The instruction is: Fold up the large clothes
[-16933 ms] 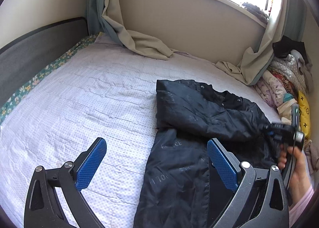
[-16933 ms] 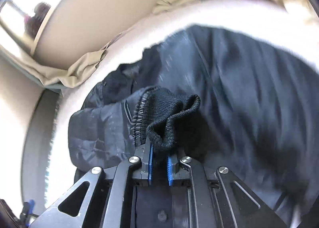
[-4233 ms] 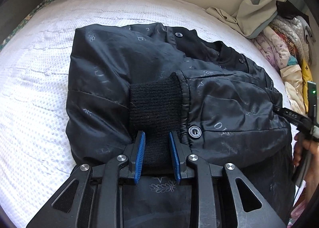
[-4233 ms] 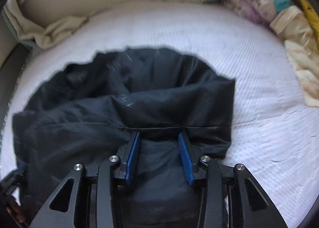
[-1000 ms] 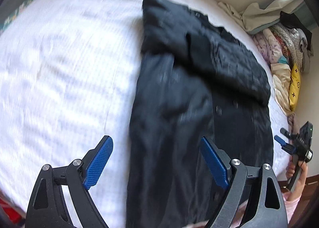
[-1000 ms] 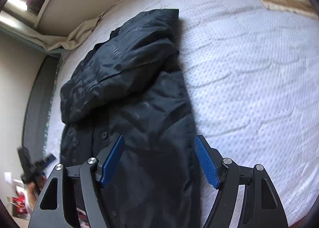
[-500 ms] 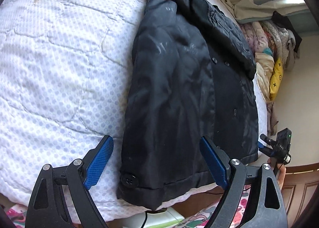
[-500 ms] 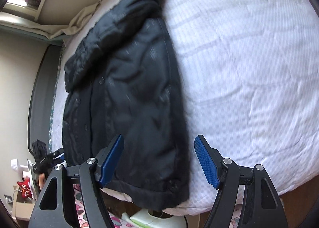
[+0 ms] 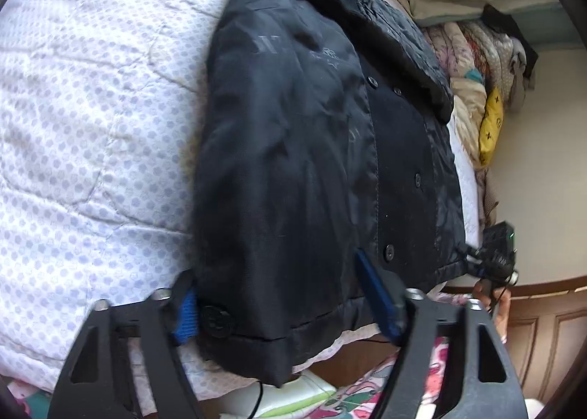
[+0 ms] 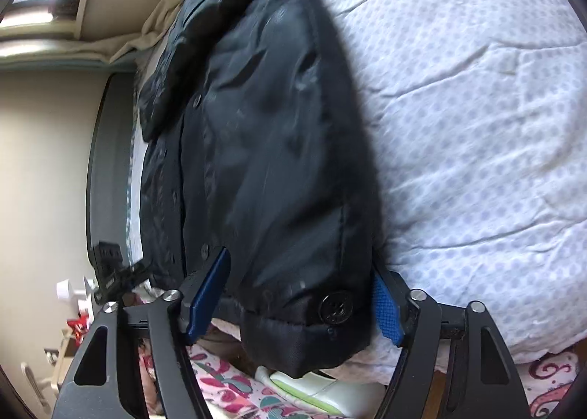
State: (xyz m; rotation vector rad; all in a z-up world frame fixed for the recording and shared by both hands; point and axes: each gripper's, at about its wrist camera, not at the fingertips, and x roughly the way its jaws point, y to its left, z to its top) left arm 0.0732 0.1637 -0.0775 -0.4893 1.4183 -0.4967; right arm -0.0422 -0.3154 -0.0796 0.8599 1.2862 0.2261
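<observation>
Both wrist fisheyes look steeply down from close above the bed's near edge. The left view takes the jacket [image 9: 293,162] hem's left corner, the right view its right corner; the 2 views share the jacket and bedspread [image 9: 91,107].

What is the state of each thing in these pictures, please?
Black jacket: lying on the bed, upper part folded down, hem at the near edge.
Left gripper: closing, hem corner between the jaws.
Right gripper: closing, other hem corner between the jaws.
Bed cover: spread, wrinkled.
</observation>
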